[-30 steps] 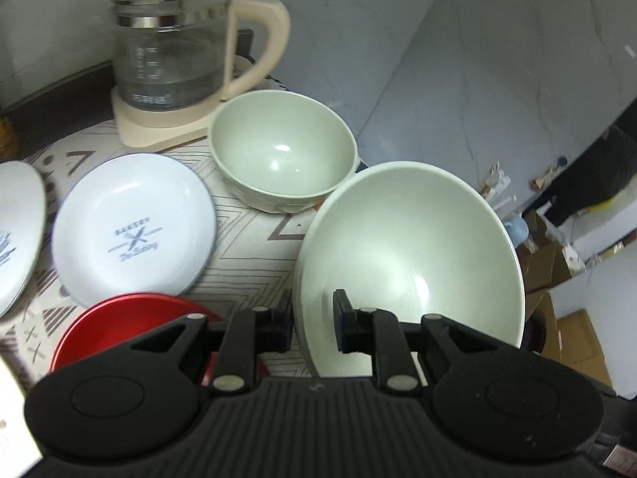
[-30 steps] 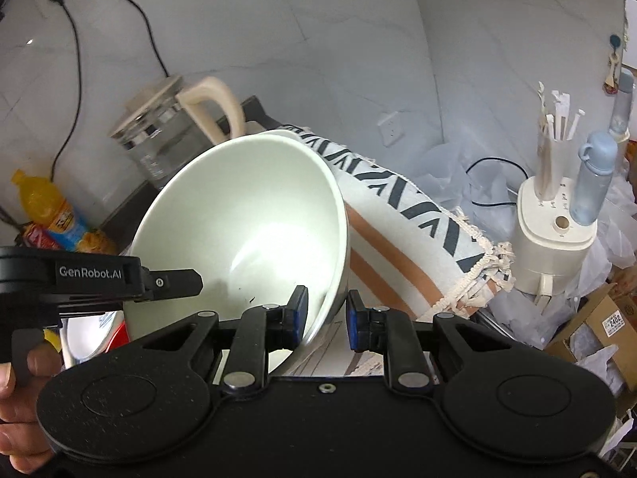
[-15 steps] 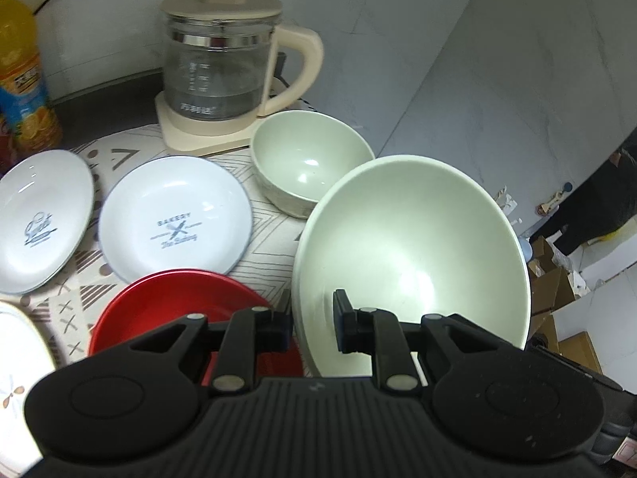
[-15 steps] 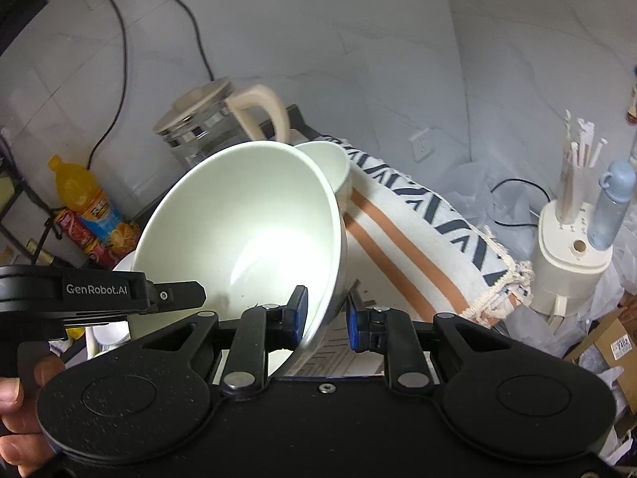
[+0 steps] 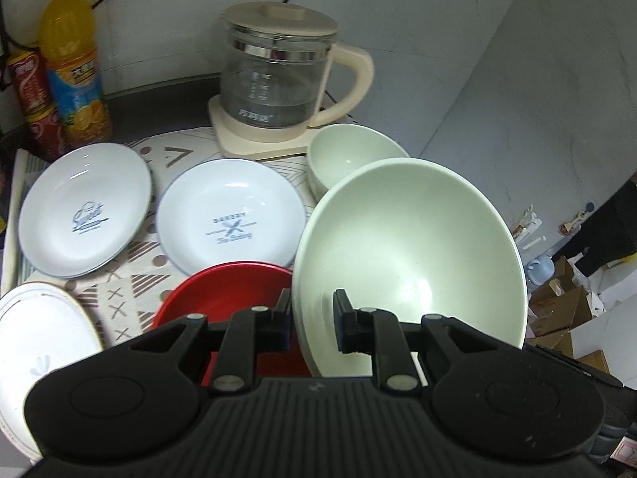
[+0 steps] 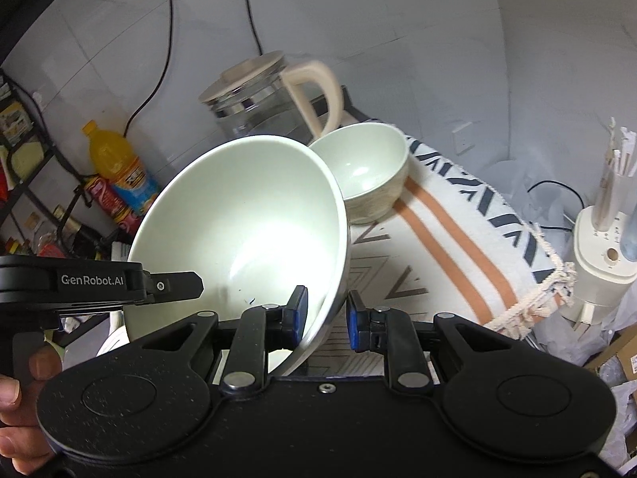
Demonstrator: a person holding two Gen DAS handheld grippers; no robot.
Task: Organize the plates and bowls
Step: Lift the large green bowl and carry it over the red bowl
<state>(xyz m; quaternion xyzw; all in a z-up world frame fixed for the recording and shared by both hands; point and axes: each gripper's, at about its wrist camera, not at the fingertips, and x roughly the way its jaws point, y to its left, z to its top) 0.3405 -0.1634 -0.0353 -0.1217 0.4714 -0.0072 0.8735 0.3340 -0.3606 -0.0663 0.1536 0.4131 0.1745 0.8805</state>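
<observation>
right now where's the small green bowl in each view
Left wrist: the small green bowl sits upper centre-right, just behind the big bowl and right of the kettle base.
Right wrist: the small green bowl is centre-right on the striped cloth, peeking past the big bowl's far rim.
Shared landmark: the glass kettle, right behind it in both.

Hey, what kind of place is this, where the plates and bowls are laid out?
Probably a home kitchen counter: a glass kettle on its base, a juice bottle by a wall socket lead, and plates and bowls spread on a patterned cloth.
</observation>
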